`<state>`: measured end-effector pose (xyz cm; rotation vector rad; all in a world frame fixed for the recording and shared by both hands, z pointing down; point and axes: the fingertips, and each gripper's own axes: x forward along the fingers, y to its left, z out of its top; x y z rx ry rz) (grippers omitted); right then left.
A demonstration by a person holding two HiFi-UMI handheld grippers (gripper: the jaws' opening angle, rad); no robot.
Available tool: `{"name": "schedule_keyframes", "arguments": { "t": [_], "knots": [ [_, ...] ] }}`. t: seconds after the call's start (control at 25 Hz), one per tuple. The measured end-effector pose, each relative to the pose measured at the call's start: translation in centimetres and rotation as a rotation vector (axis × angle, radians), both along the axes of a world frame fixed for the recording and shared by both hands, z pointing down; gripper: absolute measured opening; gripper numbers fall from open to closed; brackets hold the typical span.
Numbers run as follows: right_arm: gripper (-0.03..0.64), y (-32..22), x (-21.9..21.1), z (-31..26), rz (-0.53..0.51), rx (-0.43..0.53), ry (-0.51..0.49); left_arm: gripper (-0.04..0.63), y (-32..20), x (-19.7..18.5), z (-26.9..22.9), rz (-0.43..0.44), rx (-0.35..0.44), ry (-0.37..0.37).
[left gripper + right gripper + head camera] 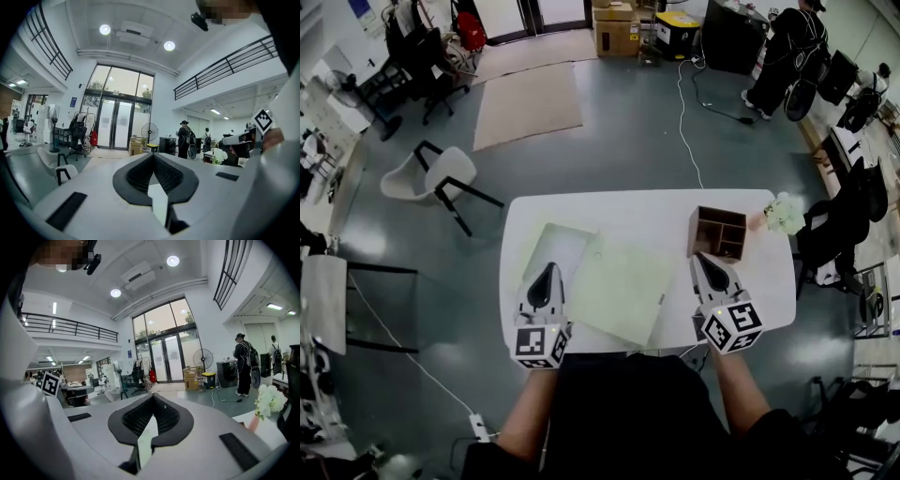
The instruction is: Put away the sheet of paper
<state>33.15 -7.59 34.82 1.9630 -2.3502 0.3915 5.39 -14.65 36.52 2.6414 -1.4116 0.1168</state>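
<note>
Head view: a white table (628, 211) carries a brown wooden compartment box (719, 232), the reference for all positions below. The pale green sheet of paper (623, 289) lies flat on the table, left of the box and apart from it. Its near corner reaches the table edge closest to the person. Further left of the box, touching the sheet's far left edge, is a paler green panel (548, 242); whether it is a tray or a folder cannot be told. A bunch of white flowers (785, 212) stands just right of the box. The right gripper (704, 256) points at the near side of the box, its tips just short of it. The left gripper (551, 268) is well left of the box, beyond the sheet, with its tips over the paler panel.

Left gripper view: the left gripper (153, 157) has its jaws together at the tips. A pale strip shows in the slit behind them, and whether it is paper or table cannot be told.

Right gripper view: the right gripper (153, 397) likewise has its jaws pressed together, with a similar pale strip in the slit. The flowers (269, 401) appear at the right margin. A standing person in dark clothing (242, 364) is far behind, near a floor fan (203, 357).
</note>
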Motion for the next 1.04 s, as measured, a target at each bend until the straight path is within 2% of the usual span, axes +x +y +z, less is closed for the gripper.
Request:
{"name": "schedule_keyframes", "arguments": {
  "t": [0.44, 0.68, 0.8, 1.04],
  "knots": [
    [-0.002, 1.0, 0.7, 1.4, -0.074, 0.001, 0.068, 0.003, 3.0, 1.6, 1.6, -0.039, -0.012, -0.016],
    [-0.002, 1.1, 1.4, 1.2, -0.083, 0.022, 0.027, 0.003, 4.1, 2.1, 2.3, -0.054, -0.018, -0.032],
    [-0.002, 1.2, 1.8, 1.4, -0.075, 0.021, 0.015, 0.003, 4.6, 2.4, 3.4, -0.05, -0.045, -0.031],
    [-0.003, 1.3, 2.9, 2.4, -0.052, -0.02, -0.003, 0.003, 5.0, 2.7, 4.6, -0.039, -0.079, -0.043]
  ]
}}
